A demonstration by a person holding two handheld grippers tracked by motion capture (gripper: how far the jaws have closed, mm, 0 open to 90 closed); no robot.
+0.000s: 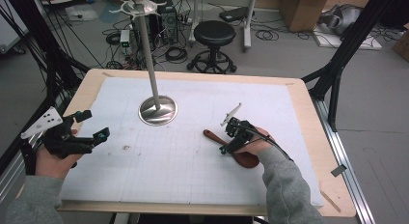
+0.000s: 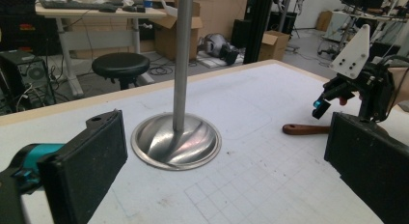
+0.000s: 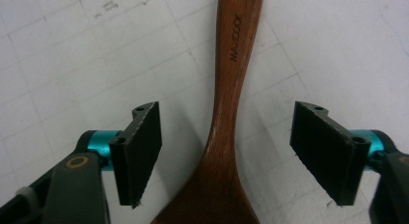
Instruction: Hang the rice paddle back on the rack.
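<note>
One table (image 1: 299, 113) carries everything, its top covered by one white gridded mat (image 1: 193, 161). One metal stand (image 1: 157, 109) rises from the mat, a round dished base with a single upright pole, and it serves as the landmark here. Beyond the stand, off the table's far edge, one black round stool (image 1: 213, 33) sits on the floor.

Two grippers are at work, one in each of the person's hands. The left gripper (image 1: 91, 126) is held to the left of the stand, near the table's left edge and a little nearer the person than the base; its jaws stand wide apart with nothing between them, and in the left gripper view (image 2: 231, 171) they frame the stand's base (image 2: 176, 142) from a distance.

The right gripper (image 1: 229, 142) is to the right of the stand and nearer the person. It is poised directly above one wooden spoon (image 1: 226, 146), which lies flat on the mat, handle end toward the stand. In the right gripper view (image 3: 226, 159) the jaws are spread wide, one on each side of the spoon's neck (image 3: 226, 132), neither pad touching the wood.
</note>
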